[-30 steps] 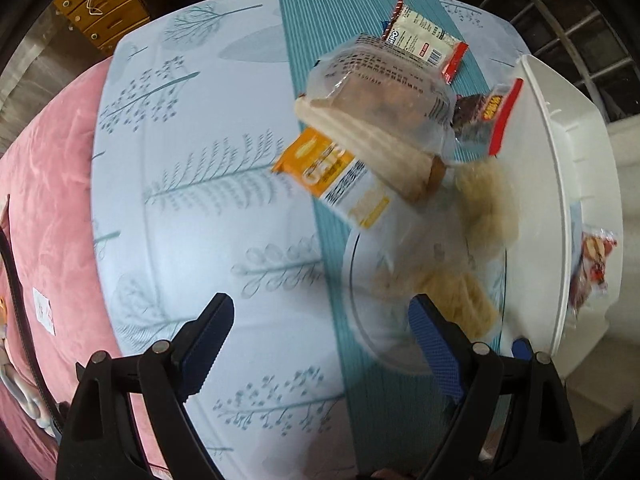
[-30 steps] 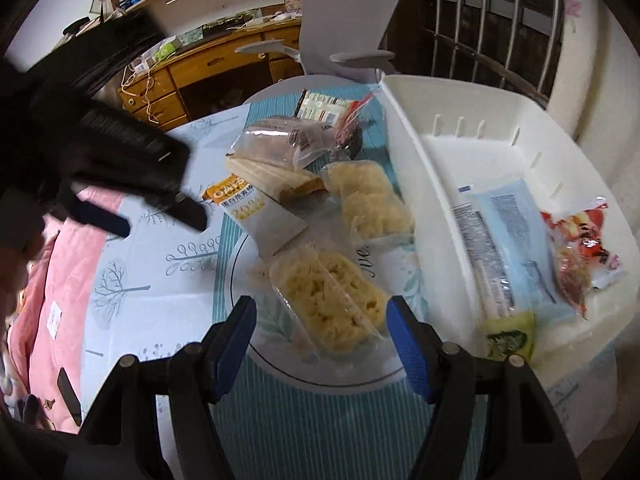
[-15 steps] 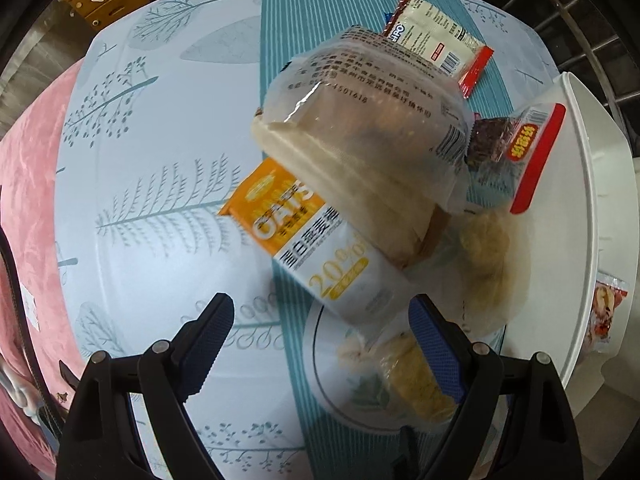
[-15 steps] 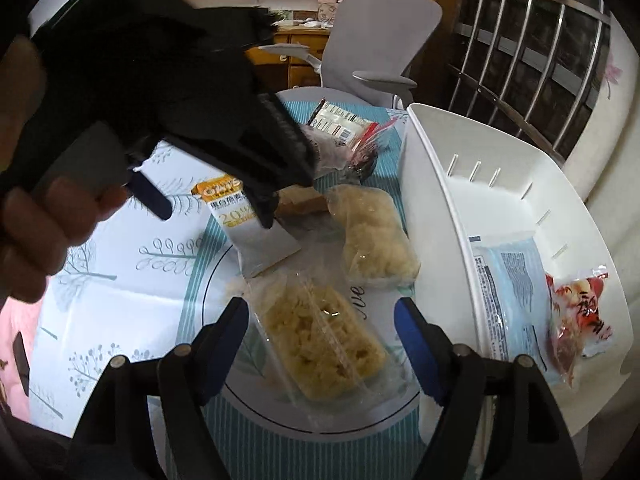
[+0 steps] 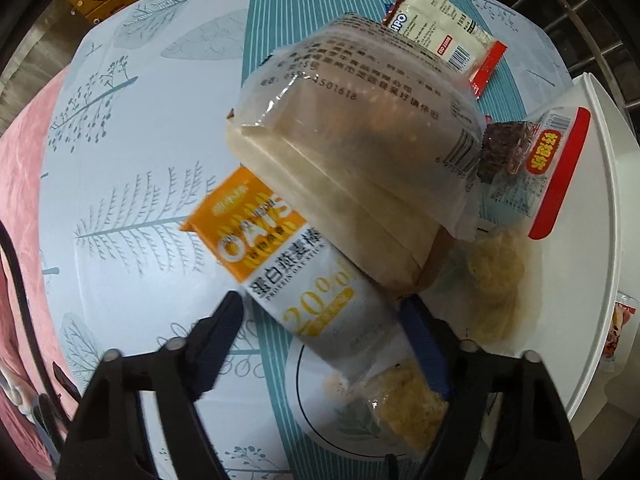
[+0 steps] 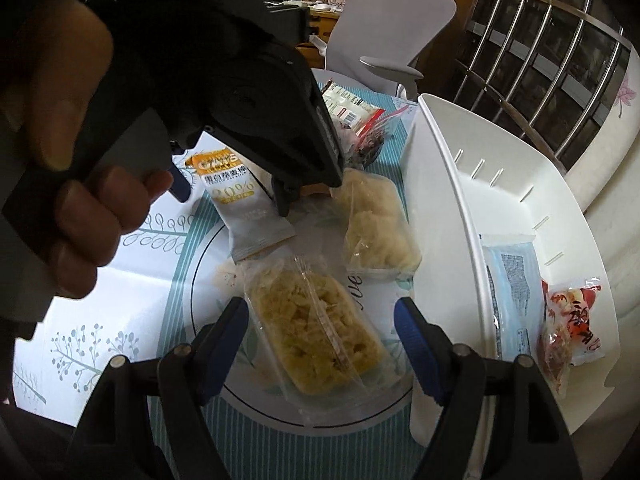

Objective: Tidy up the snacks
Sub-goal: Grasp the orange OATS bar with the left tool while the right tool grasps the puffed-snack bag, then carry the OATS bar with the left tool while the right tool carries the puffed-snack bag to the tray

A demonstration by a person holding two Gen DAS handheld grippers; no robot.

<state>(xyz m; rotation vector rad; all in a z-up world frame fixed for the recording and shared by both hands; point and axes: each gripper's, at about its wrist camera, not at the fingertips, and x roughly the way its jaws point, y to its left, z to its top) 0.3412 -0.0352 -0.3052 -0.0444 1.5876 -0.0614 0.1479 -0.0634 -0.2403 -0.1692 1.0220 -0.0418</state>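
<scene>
My left gripper (image 5: 324,336) is open, its blue pads either side of the orange and white oats bar packet (image 5: 296,272) lying on the table; it also shows in the right wrist view (image 6: 244,204). A large clear-wrapped sandwich (image 5: 360,168) lies over the packet's far end. My right gripper (image 6: 322,332) is open around a clear pack of yellow crisp cakes (image 6: 320,332) on the plate (image 6: 200,280). A second such pack (image 6: 376,224) lies beyond it.
A white basket (image 6: 448,208) stands at the right with a blue packet (image 6: 516,292) and a red snack bag (image 6: 568,320) inside. A red-edged biscuit pack (image 5: 440,28) and a dark snack bag (image 5: 528,160) lie beyond the sandwich. An office chair (image 6: 384,36) stands behind the table.
My left gripper has moved down and forward onto the oats packet, which now lies between its pads. My right gripper has closed in over the near crisp cake pack.
</scene>
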